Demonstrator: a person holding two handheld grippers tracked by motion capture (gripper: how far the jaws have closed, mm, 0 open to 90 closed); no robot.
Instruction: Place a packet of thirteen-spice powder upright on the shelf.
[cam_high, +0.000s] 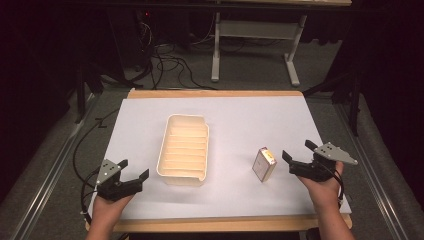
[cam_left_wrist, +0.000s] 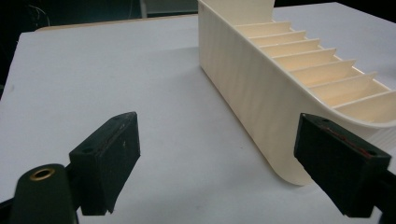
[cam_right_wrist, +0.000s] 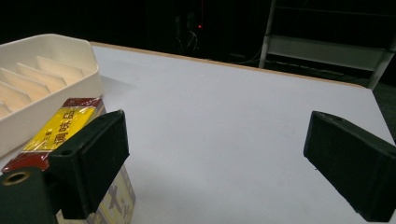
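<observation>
Small cardboard box (cam_high: 264, 164) with yellow-red label near the bench's right edge looks light, stiffish; pinch its flat sides. Both tongs (cam_high: 300, 151) (cam_high: 133, 168) gape empty.

A white-topped table (cam_high: 235, 112) with a wooden edge carried two things. A cream tray (cam_high: 184, 149) with a row of slots lay just left of centre, its long side running twelve to six. At about four o'clock from it, well apart, stood a small box (cam_high: 263, 164).
</observation>
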